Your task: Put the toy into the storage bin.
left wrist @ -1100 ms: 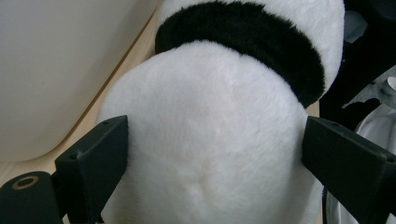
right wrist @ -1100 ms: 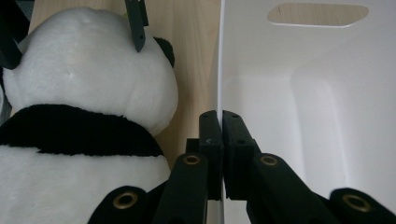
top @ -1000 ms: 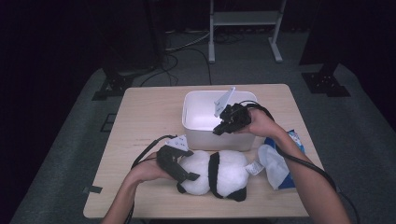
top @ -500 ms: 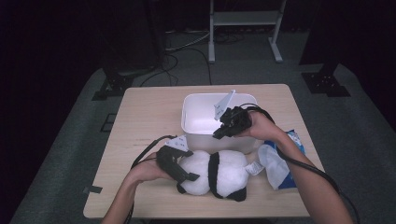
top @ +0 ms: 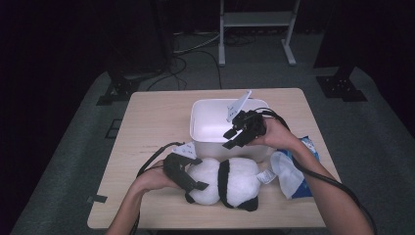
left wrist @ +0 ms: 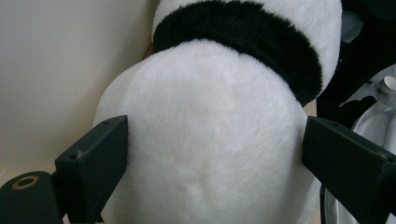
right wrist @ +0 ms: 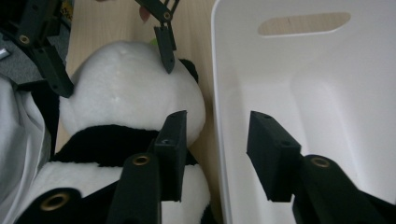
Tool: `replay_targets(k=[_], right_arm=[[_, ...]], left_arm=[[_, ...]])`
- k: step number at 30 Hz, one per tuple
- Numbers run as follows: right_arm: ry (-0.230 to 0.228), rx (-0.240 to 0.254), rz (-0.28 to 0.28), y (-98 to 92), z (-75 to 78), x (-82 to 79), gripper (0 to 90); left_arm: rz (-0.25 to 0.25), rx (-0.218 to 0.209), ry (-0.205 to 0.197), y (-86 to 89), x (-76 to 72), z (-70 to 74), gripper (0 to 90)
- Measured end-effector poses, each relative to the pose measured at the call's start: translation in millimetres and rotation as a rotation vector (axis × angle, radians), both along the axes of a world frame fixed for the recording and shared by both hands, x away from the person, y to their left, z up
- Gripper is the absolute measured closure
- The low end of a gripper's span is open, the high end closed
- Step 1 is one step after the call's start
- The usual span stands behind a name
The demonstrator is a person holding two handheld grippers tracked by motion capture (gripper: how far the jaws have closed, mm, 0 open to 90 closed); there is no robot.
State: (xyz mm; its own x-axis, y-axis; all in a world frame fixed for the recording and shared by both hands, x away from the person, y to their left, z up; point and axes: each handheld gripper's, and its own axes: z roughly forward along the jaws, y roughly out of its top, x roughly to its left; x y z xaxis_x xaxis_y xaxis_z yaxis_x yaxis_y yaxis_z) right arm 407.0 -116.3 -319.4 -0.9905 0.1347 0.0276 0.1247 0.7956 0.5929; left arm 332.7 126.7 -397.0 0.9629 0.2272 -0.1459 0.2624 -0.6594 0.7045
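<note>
Both my grippers are working the soft, light black-and-white plush panda (top: 222, 180) lying on the wooden worktop (top: 147, 122) beside the white plastic bin (top: 205, 117): left gripper (left wrist: 212, 144) is squeezing its yielding head, right gripper (right wrist: 212, 149), jaws just opening, is hovering empty over the bin's rim.

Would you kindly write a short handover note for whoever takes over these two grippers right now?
Left gripper: clamped on the head of the black-and-white plush panda, which lies on the wooden table in front of the white plastic bin.
Right gripper: over the bin's near wall, jaws just opened, nothing between them.
Done: panda gripped.
Left: probably lift it into the bin, which looks bare inside.
</note>
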Motion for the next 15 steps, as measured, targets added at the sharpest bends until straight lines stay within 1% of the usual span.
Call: replay_targets(k=[2, 4, 5, 6, 7, 8, 9, 10, 11, 12, 15], right_arm=[[0.0, 0.009, -0.003, -0.7, 2.2, -2.5, 54.2], [-0.012, 0.037, 0.006, -1.8, 8.6, -11.9, 48.2], [-0.008, 0.042, 0.013, -2.0, 9.9, -14.6, 47.6], [-0.012, 0.044, 0.02, -1.8, 10.8, -18.2, 45.8], [-0.015, 0.042, 0.023, -1.6, 11.5, -22.1, 44.2], [-0.015, 0.042, 0.023, -1.6, 11.5, -22.1, 44.2], [-0.008, 0.042, 0.029, -1.1, 11.5, -25.4, 43.7], [-0.014, 0.031, 0.048, 0.4, 10.7, -32.3, 41.7], [-0.014, 0.031, 0.048, 0.4, 10.7, -32.3, 41.7], [0.002, 0.024, 0.064, 2.8, 8.3, -38.9, 39.3], [0.013, 0.013, 0.074, 5.0, 5.1, -43.5, 37.8]], left_arm=[[0.0, 0.001, -0.001, 0.0, -0.3, 0.1, 7.7], [0.002, -0.001, -0.003, -0.2, -1.0, -0.1, 7.7], [0.002, -0.001, -0.003, -0.2, -1.0, -0.1, 7.7], [0.002, 0.001, -0.003, -0.1, -1.1, 0.0, 7.7], [0.002, 0.001, -0.003, -0.2, -1.1, 0.0, 7.7], [0.002, 0.001, -0.003, -0.2, -1.1, 0.0, 7.7], [0.002, 0.002, -0.003, -0.2, -1.1, 0.1, 7.7], [0.002, 0.002, -0.003, -0.2, -1.2, 0.1, 7.7], [0.002, 0.002, -0.003, -0.2, -1.2, 0.0, 7.7], [0.002, 0.0, -0.001, 0.0, -1.1, -0.1, 7.7], [0.003, 0.0, -0.003, -0.1, -1.1, -0.2, 7.7]])
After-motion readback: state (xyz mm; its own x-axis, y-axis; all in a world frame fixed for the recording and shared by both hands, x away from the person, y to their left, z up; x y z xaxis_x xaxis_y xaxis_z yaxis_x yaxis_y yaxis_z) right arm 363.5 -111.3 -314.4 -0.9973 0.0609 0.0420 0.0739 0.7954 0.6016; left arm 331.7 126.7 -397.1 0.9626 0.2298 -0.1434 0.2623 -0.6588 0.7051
